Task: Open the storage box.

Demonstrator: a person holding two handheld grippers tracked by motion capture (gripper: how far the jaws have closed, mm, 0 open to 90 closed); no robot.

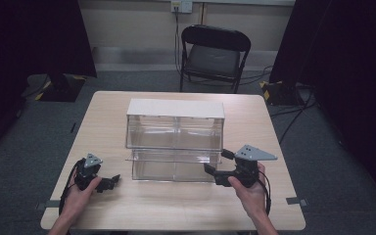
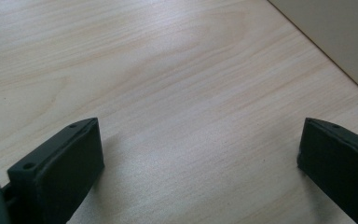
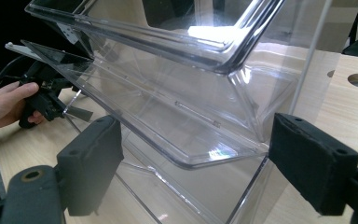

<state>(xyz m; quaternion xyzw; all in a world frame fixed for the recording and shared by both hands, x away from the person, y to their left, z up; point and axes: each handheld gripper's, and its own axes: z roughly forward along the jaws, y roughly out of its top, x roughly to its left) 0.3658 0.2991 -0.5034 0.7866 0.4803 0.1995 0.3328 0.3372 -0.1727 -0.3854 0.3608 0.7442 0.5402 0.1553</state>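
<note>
Clear bin unit [image 1: 175, 139]: a 2-tier transparent plastic organiser with a white top, standing mid-table on the wooden table [image 1: 127, 205].
Lower flap [image 3: 168, 126]: tilted outward, its front lip lying between the right gripper's jaws without touching either pad.
Right gripper [image 1: 214, 172]: jaws spread wide, at the unit's lower right corner.
Left gripper [image 1: 111, 182]: jaws wide apart, holding nothing, low over bare wood just left of the unit.

Both black grippers, left gripper [image 1: 108, 182] and right gripper [image 1: 214, 164], carry grey three-cornered plates, padded screw-fixed jaws and black cables.
</note>
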